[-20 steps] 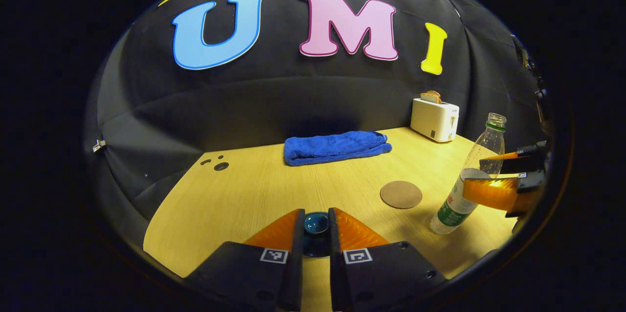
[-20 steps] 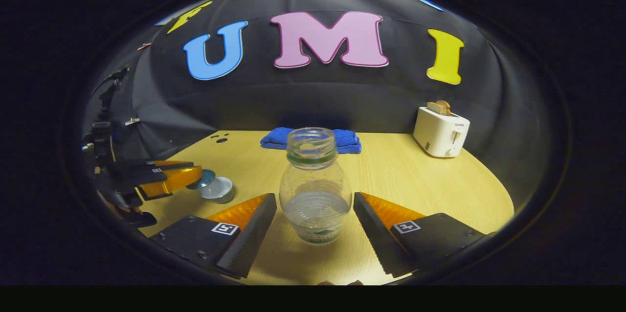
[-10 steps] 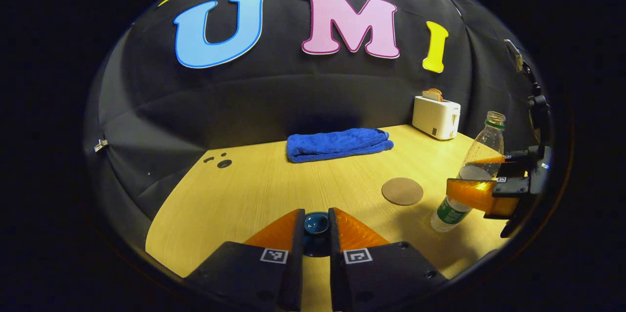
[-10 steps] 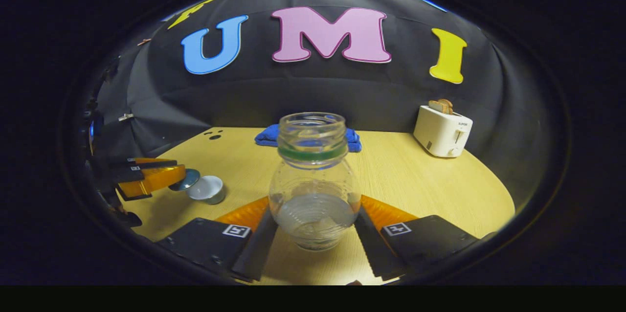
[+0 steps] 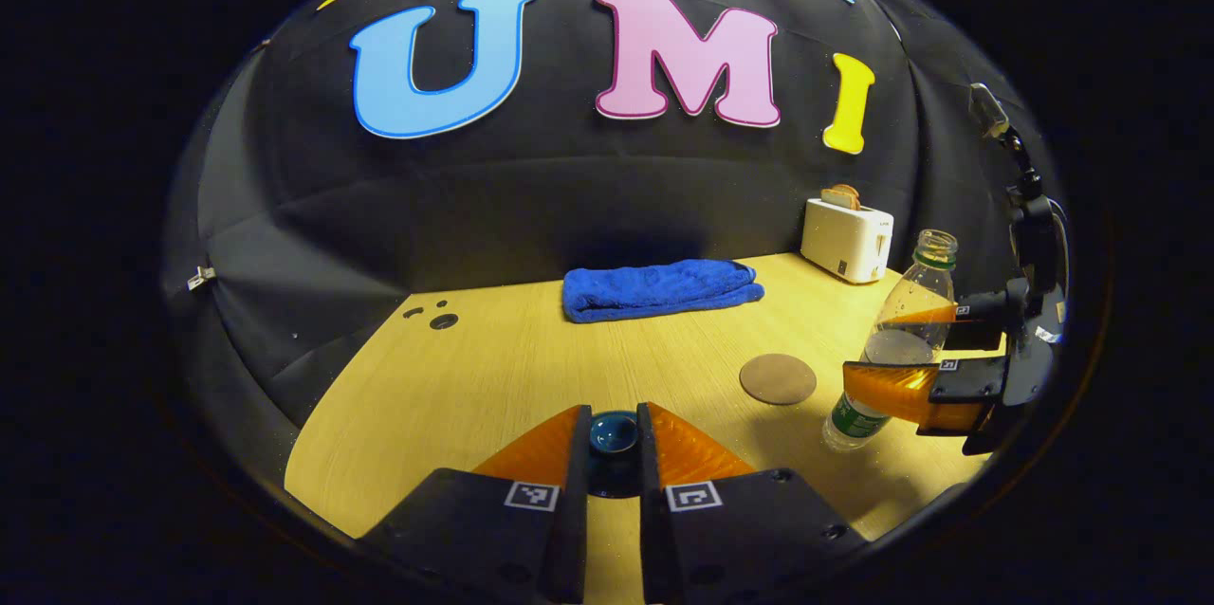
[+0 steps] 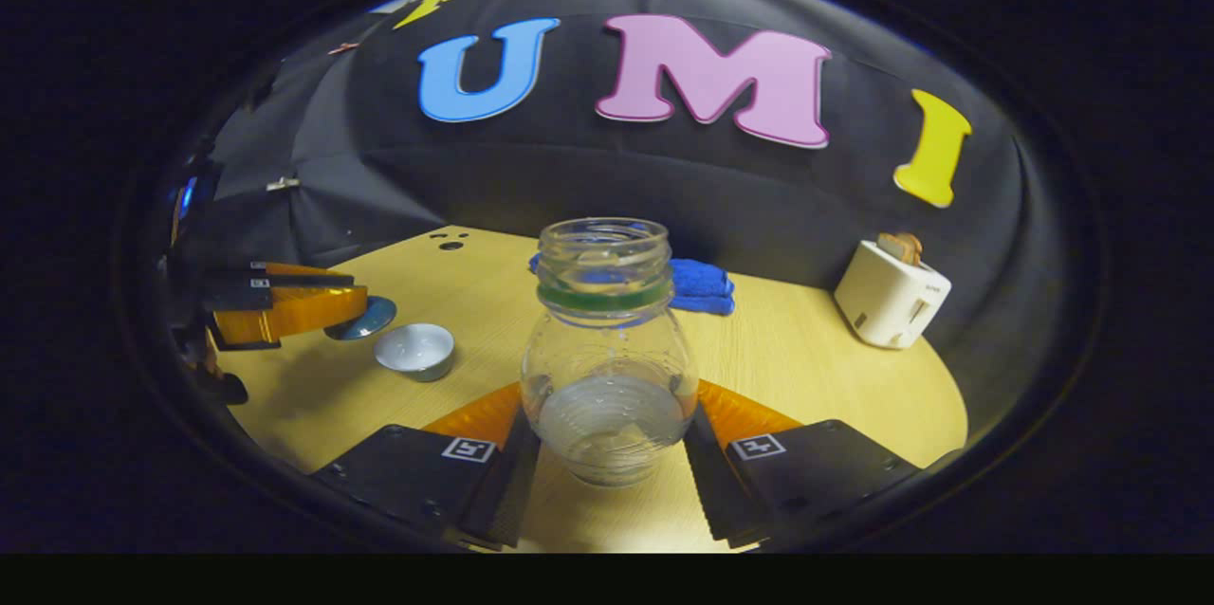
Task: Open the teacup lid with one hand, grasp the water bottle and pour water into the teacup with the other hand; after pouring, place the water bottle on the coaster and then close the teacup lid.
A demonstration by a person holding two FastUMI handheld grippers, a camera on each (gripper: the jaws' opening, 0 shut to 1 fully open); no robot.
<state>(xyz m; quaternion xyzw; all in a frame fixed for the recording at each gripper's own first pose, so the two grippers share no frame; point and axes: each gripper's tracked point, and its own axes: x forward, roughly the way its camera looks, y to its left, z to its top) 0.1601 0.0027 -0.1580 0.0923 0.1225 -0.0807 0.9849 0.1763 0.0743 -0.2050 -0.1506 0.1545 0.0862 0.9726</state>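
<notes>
The desk (image 5: 493,377), a light wooden top, is backed by black cloth. A folded blue towel (image 5: 661,288) is laid at the desk's far edge, and a white toaster (image 5: 845,240) with a slice of bread in it is set at the far right corner.

The right gripper (image 6: 607,439) is seen in the right gripper view with its 2 fingers pressed against opposite sides of the water bottle (image 6: 607,368); the jaws are clamped on the bottle's body. The bottle is uncapped, clear, with a green ring at the neck and some water inside. In the left gripper view the bottle (image 5: 912,302) is tilted, near the desk's right edge; whether its base touches the desk cannot be told.

The left gripper (image 5: 614,439) is closed on the teacup lid (image 5: 613,434), a dark blue lid held between its 2 fingers. In the right gripper view the lid (image 6: 360,318) is held up off the teacup (image 6: 414,350), which stands open near the desk's left edge.

A round brown coaster (image 5: 778,378) is laid on the desk just beside the bottle, with nothing on it.
</notes>
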